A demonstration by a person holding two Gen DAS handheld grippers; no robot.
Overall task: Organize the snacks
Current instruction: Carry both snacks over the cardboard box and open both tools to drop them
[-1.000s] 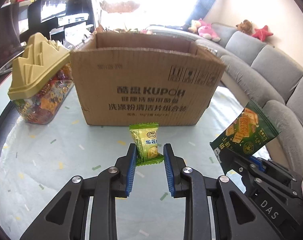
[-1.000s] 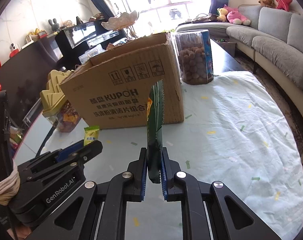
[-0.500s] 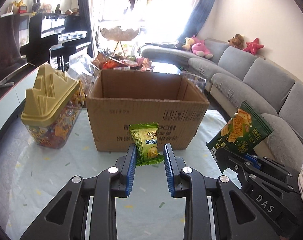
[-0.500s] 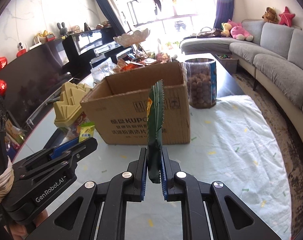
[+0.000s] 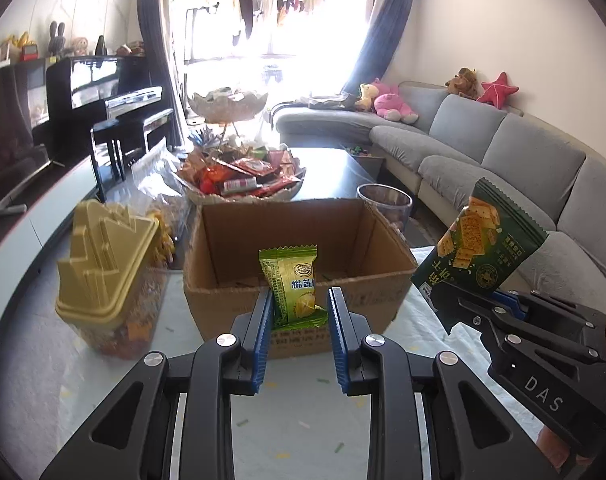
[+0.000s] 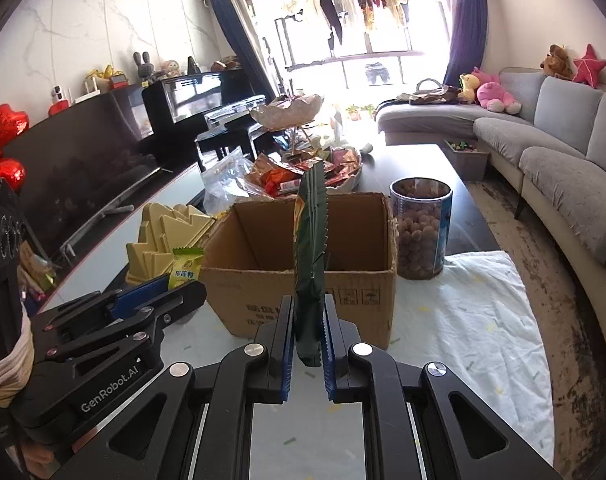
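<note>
Both snacks are in the air, neither boxed yet. Left gripper [image 5: 299,306]: blue pads narrowed onto a small yellow-green wrapped pastry packet [image 5: 293,286], held upright in front of the near wall of the open brown cardboard box [image 5: 383,294]. Right gripper [image 6: 307,334]: jaws clamped tight on a dark green foil cracker bag [image 6: 311,256], seen edge-on from its own camera, also short of the box's near rim. The box stands toward the far edge of the white speckled cloth [image 6: 483,320] on the table; what shows of its floor looks bare. Judgement: pick-up is done for this pair; left are carrying over the rim and release. The shallow bowl heaped with red wrappers [image 5: 245,178] behind the box suggests more sorting remains
</note>
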